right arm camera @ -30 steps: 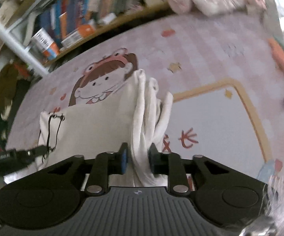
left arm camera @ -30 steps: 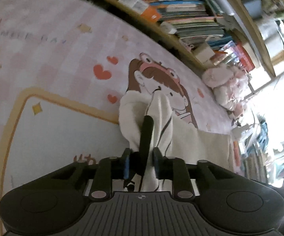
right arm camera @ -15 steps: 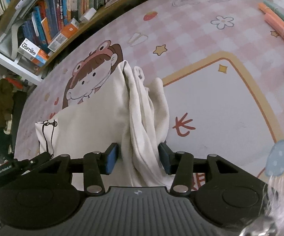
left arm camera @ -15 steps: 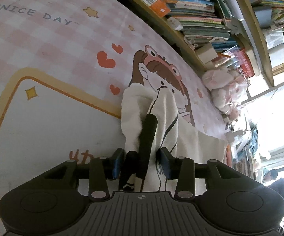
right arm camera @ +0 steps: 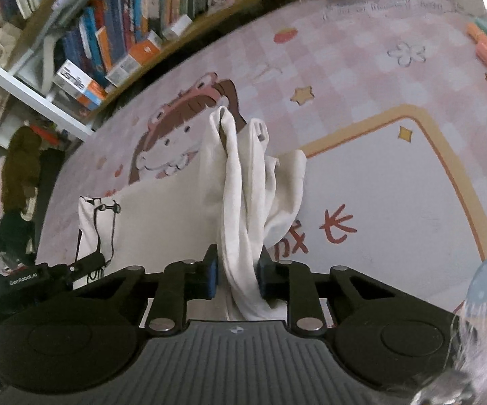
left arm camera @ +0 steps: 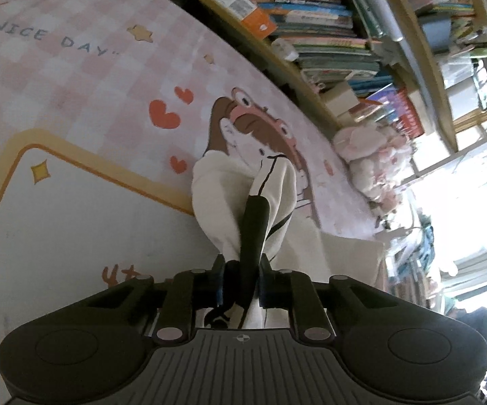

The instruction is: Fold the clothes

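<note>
Two tools grip one cream garment (right arm camera: pixel 162 216) above the pink play mat (left arm camera: pixel 75 77). Left tool (left arm camera: pixel 241 285), jaws just closed, pinches a bunched end with black trim. Right tool (right arm camera: pixel 236 275) (likewise just closed) clamps the twisted other end; cloth between sags onto the mat.

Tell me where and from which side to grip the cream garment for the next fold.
Grip the cream garment at its two bunched ends, coming from above at a downward slant. Both grippers sit that way: the right gripper has just closed on the plain bunched end, the left gripper on the black-trimmed end. The cloth between lies flat on the pink play mat, so probably only the gathered ends offer pinchable folds.
</note>
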Tool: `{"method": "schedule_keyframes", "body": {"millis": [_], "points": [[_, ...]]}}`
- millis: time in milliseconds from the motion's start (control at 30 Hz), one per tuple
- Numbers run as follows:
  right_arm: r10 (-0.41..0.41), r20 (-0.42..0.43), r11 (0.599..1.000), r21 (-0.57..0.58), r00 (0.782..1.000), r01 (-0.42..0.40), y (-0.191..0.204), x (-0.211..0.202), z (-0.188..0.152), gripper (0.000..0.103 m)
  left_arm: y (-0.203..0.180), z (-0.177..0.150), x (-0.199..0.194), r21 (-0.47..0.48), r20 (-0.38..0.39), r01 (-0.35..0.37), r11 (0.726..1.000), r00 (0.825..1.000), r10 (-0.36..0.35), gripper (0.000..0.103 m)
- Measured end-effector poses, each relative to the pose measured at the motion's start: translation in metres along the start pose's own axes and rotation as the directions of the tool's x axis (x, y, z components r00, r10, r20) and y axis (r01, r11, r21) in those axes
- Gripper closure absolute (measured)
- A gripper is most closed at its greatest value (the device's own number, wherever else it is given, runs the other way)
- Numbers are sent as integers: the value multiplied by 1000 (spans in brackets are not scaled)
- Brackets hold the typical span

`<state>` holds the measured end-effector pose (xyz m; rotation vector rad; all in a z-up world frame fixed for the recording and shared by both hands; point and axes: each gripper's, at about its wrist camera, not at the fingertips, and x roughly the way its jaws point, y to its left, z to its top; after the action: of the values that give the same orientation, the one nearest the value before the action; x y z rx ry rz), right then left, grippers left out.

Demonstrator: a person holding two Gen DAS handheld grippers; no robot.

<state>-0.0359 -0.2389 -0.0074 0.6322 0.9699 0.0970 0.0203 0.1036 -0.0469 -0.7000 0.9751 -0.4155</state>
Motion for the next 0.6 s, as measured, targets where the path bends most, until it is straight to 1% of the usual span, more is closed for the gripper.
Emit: {"method": "schedule_keyframes", "body": {"millis": [233, 400, 600], "points": [[-8, 11, 999, -36, 1000, 8, 13, -7, 0, 84, 1, 2, -10, -9, 9, 30, 1000, 1000, -30, 88], [-18, 12, 999, -49, 1000, 18, 21, -7, -2, 84, 2, 2, -16, 11, 6, 38, 999, 999, -38, 87], [-24, 11, 999, -38, 1000, 24, 30, -7, -7, 84, 7, 7, -24, 21, 6, 62, 998, 998, -63, 87]]}}
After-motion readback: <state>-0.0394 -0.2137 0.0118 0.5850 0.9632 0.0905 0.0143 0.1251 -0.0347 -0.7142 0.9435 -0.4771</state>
